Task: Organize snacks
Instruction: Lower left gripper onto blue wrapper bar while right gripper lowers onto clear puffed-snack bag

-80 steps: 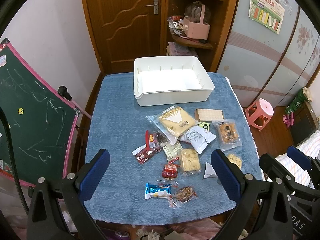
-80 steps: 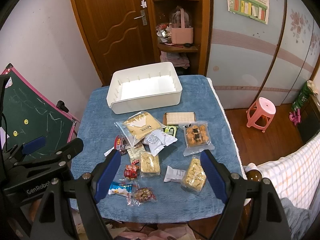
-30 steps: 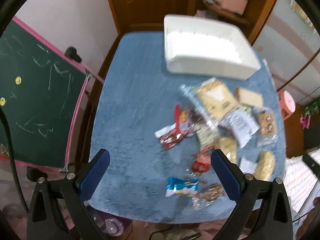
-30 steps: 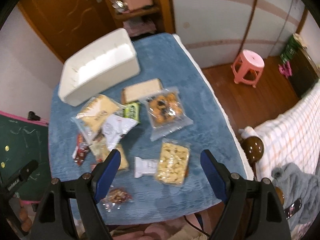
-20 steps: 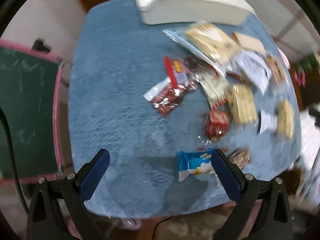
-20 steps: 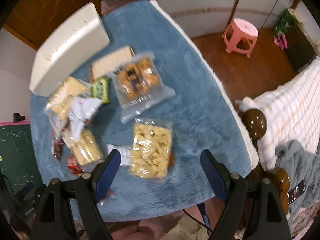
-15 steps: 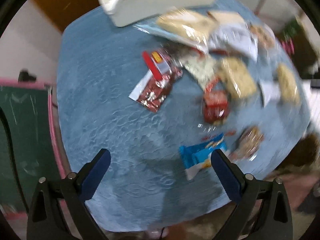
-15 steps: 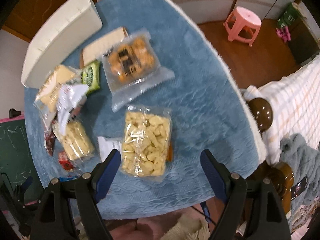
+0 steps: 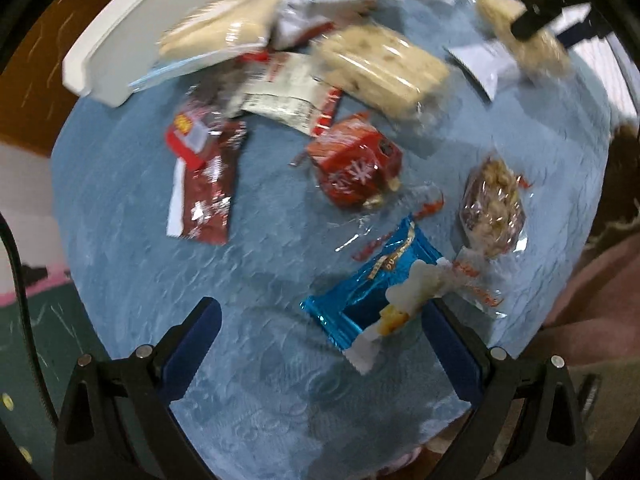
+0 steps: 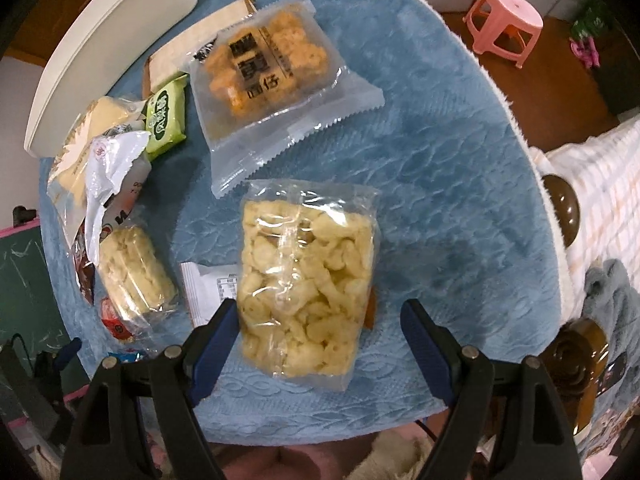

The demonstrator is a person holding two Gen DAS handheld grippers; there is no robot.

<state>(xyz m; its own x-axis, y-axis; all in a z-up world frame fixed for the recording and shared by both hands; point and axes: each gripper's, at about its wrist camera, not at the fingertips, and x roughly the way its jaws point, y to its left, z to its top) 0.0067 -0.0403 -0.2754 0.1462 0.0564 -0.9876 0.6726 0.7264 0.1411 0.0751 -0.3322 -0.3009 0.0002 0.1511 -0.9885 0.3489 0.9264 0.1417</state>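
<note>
Several snack packs lie on a blue tablecloth [image 9: 132, 184]. My left gripper [image 9: 320, 332] is open just above a blue wrapped snack [image 9: 376, 292], which lies between its fingers toward the right one. A red pack [image 9: 356, 168] and a clear nut pack [image 9: 494, 208] lie beyond. My right gripper [image 10: 320, 328] is open, its fingers on either side of the near end of a clear bag of pale puffs [image 10: 308, 276]. A bag of orange biscuits [image 10: 272, 68] lies beyond it. The white bin [image 10: 104, 40] stands at the far left; it also shows in the left wrist view [image 9: 160, 28].
A dark red sachet [image 9: 204, 188] and a long pale cracker pack [image 9: 380, 64] lie in the left wrist view. A green pack [image 10: 166, 120] and a white pouch [image 10: 208, 288] lie left of the puffs. A pink stool [image 10: 504, 20] and wooden bedposts [image 10: 564, 208] stand right of the table.
Both grippers have dropped from high above the table to just over the snacks. The left now frames the blue snack and the right frames the puff bag. Both stayed open.
</note>
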